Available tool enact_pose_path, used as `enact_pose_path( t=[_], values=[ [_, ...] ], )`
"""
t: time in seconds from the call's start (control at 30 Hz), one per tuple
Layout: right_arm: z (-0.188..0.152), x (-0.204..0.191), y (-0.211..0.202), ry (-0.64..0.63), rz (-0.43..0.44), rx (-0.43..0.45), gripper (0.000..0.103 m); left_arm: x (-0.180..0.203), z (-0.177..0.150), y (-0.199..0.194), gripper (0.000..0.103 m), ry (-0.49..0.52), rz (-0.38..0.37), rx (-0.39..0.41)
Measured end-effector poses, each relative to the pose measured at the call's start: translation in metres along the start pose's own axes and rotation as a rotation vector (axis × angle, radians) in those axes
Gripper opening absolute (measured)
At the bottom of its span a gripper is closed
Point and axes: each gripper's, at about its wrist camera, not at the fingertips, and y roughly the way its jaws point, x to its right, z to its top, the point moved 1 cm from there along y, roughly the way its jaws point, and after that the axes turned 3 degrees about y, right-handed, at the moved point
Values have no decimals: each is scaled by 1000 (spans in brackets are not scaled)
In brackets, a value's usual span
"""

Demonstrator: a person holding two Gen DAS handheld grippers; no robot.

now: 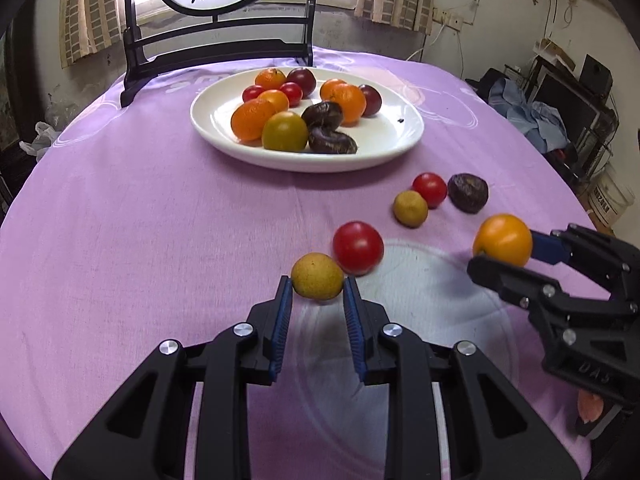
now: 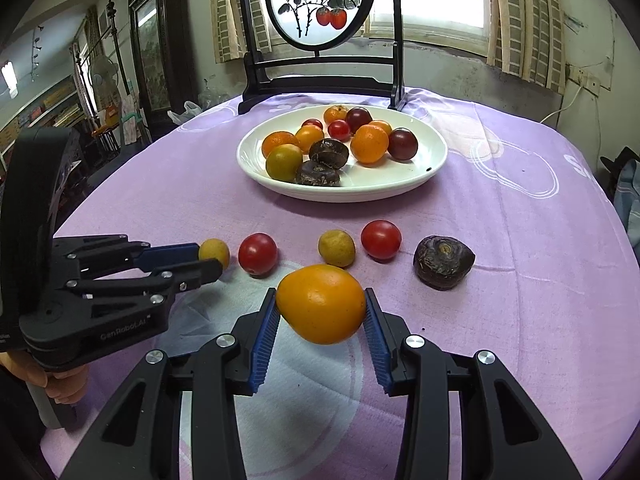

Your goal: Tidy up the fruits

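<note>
A small yellow fruit (image 1: 317, 287) is clamped in the left hand-held gripper (image 1: 316, 292), just above the purple worktop (image 1: 140, 220). The right hand-held gripper (image 2: 321, 312) grips an orange fruit (image 2: 322, 303). The white plate (image 1: 384, 148) of fruit lies at twelve o'clock.

Loose fruits (image 2: 337, 248) (seven) before plate (image 2: 434, 142)

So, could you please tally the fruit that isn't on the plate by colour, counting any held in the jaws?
Red tomatoes: 2
Yellow-green fruits: 2
Orange fruit: 1
Dark brown fruit: 1
Total: 6
</note>
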Motion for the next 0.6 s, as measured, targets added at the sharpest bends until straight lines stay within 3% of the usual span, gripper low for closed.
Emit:
enact_pose_path(
  t=[0.07,0.27,0.37,0.43,0.6],
  values=[
    [-1,-1,1,-3,0,-5,42,-1,-1,4,26,-6,3,-13],
    [-1,-3,1,-10,5,-5,42,-4,1,14,42,-28,25,-15],
    [-2,-5,2,-17,5,-10,42,-4,5,20,41,-27,33,-17],
    [-3,-5,3,-20,3,-12,42,-2,7,22,28,-11,42,-11],
    [-2,-4,2,-12,-6,-2,42,1,6,13,27,-1,32,-5]
  ],
)
